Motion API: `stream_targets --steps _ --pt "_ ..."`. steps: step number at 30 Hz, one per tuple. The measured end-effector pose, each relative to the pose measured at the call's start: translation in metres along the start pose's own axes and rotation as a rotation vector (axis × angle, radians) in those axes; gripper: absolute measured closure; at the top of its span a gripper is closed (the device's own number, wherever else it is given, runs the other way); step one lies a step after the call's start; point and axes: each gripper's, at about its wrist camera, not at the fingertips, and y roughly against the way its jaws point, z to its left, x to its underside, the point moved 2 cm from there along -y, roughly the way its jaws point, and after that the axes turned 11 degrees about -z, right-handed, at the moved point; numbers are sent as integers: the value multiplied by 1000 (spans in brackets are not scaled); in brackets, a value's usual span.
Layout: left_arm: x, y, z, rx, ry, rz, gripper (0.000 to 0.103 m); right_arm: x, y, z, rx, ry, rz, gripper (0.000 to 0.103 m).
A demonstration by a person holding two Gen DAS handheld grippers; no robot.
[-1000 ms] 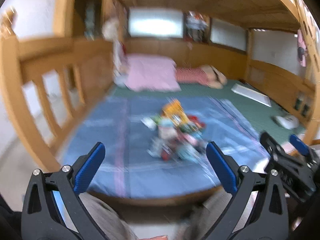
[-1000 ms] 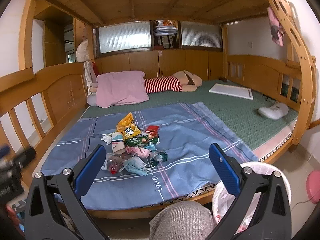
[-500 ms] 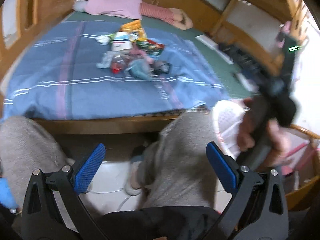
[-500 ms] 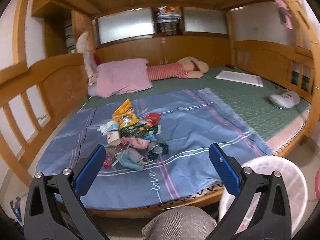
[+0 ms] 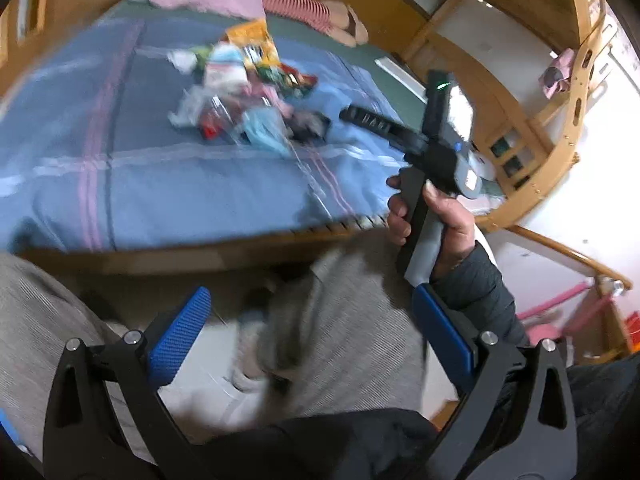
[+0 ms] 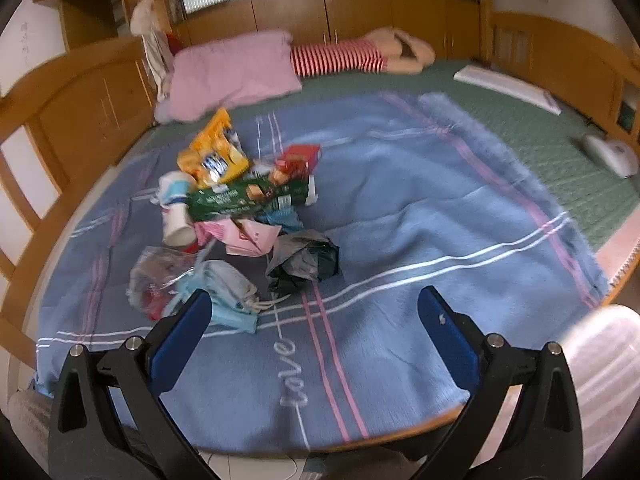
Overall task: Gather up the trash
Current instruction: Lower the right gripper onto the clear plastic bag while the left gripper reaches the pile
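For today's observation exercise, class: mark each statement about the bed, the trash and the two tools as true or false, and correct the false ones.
1. The right tool is shut on a wrapper. False: it is open and holds nothing.
2. The trash pile lies on the blue blanket. True.
3. The yellow snack bag is at the pile's far end, towards the pink pillow. True.
4. The left tool is touching the trash. False: it is open, over the person's lap.

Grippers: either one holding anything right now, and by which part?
Nothing held. The left gripper and right gripper are both open and empty; the trash pile lies untouched on the blue blanket.
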Motion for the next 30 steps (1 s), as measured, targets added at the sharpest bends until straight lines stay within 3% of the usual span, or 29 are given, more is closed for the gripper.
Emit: stream_targets --steps 3,7,10,12,14,16,20,27,29,30 --pt "-13 5 6 -66 -39 -63 3 -2 -32 3 -7 7 49 3" --pt "-34 12 31 -301 -46 -125 3 -5 -72 8 28 29 110 3" --pt "-45 14 54 -406 0 -122 3 -5 -99 11 95 79 169 5" --pt "-51 14 66 -449 18 -129 3 -3 -116 14 85 89 212 17" --pt "-54 13 75 -482 8 -132 3 0 -128 13 69 71 268 46" --pt "-58 12 79 -506 -14 -135 3 3 -138 12 86 54 309 49" --pt "-67 2 85 -518 -50 -153 3 2 -128 7 77 18 286 55" --pt "-92 -71 81 -410 -154 -163 3 2 -63 -21 37 -165 145 55" --pt "-99 -103 73 -321 -184 -142 3 2 -54 -25 26 -191 124 55" --pt "-102 -114 72 -310 -187 -138 3 1 -50 -28 12 -206 113 55"
